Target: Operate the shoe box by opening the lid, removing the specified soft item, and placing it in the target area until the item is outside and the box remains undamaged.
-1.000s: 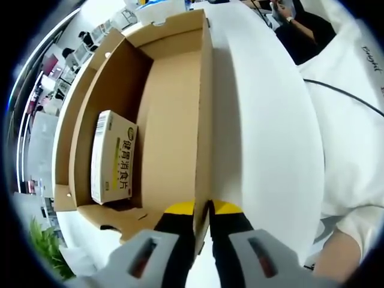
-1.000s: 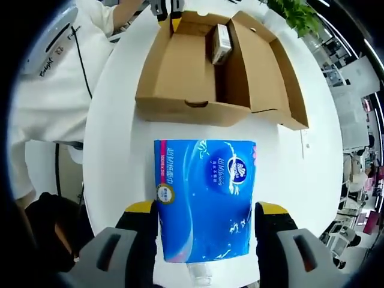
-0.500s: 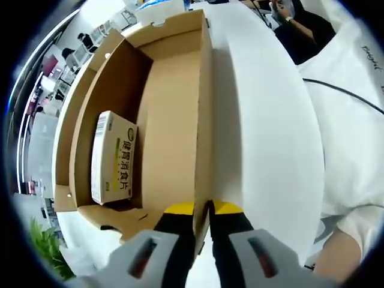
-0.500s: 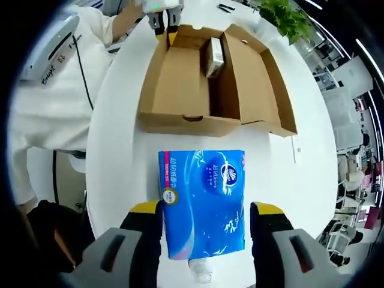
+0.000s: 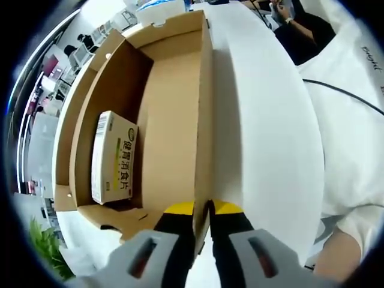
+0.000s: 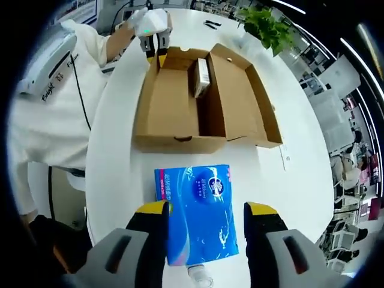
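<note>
The brown shoe box lies open on the white table, its lid folded out flat. My left gripper is shut on the lid's upright edge at the near corner. A small cream carton with printed text lies inside the box. In the right gripper view the box sits farther off, with the carton in it and the left gripper at its far corner. A blue soft tissue pack lies flat on the table in front of the box. My right gripper is open, one jaw on each side of the pack, apart from it.
A person in a white shirt stands at the table's left edge, with a black cable across the shirt. A green plant stands beyond the box. A paper slip lies to the box's right.
The right gripper view has pulled back and up from the tissue pack, which now looks smaller and stays flat on the table. The left gripper still clamps the lid edge.
</note>
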Demonstrator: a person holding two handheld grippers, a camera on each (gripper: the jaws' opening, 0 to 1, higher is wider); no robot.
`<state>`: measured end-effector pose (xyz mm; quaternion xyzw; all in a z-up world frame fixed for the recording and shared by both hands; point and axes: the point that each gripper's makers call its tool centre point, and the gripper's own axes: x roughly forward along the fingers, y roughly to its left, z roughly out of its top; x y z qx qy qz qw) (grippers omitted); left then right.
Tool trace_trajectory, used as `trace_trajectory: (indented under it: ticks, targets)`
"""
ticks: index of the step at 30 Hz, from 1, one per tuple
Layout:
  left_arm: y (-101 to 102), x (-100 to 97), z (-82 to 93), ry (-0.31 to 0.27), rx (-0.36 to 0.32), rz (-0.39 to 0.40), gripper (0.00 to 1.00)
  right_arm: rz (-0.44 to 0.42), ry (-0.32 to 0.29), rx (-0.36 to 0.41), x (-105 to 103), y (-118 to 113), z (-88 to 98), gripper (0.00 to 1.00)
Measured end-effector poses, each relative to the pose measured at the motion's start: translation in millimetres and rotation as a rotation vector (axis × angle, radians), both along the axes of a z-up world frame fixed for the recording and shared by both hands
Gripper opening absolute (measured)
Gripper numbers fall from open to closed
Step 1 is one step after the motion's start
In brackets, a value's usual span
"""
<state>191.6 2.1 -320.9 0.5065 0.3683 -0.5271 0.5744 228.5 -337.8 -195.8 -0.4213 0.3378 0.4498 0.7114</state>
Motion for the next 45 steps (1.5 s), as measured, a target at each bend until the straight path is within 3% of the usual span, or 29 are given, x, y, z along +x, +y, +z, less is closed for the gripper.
trace_trajectory:
  ticks: [3,7,10,13,15,22,28,31,34,35,40,45]
  targets:
    - [0,-0.1,0.2,0.000,-0.003,0.001,0.08,0.002,-0.001,0.016,-1,-2,0.3,0.51]
    - [0,-0.1,0.3,-0.001,-0.005,0.002,0.08,-0.008,-0.054,0.055,6,-2,3.3,0.50]
    - [0,0.4,0.2,-0.008,-0.006,0.008,0.08,-0.027,-0.132,0.217,14,12,23.3,0.51]
    - [0,0.8,0.3,-0.013,-0.008,0.009,0.08,-0.054,-0.154,0.388,15,27,41.2,0.50]
    - [0,1.5,0.1,-0.002,-0.001,0.015,0.08,-0.069,-0.144,0.435,14,31,45.0,0.49]
    - [1,1.4,0.2,-0.007,-0.007,0.025,0.08,-0.075,-0.180,0.406,12,32,39.3,0.49]
    - [1,1.3,0.1,-0.011,-0.011,0.018,0.08,-0.103,-0.235,0.444,17,33,43.6,0.49]
    - [1,1.9,0.0,-0.007,-0.009,0.023,0.09,-0.102,-0.223,0.462,14,36,43.8,0.49]
    - [1,2.7,-0.1,-0.007,-0.009,0.034,0.09,-0.116,-0.274,0.450,17,37,46.2,0.45]
    - [1,3.0,-0.1,-0.009,-0.010,0.034,0.09,-0.127,-0.316,0.463,21,37,51.2,0.44]
    - [1,2.9,-0.1,-0.013,-0.013,0.032,0.09,-0.167,-0.391,0.514,30,40,65.7,0.45]
    - [1,2.8,-0.2,-0.013,-0.015,0.023,0.09,-0.187,-0.397,0.524,32,39,68.6,0.43]
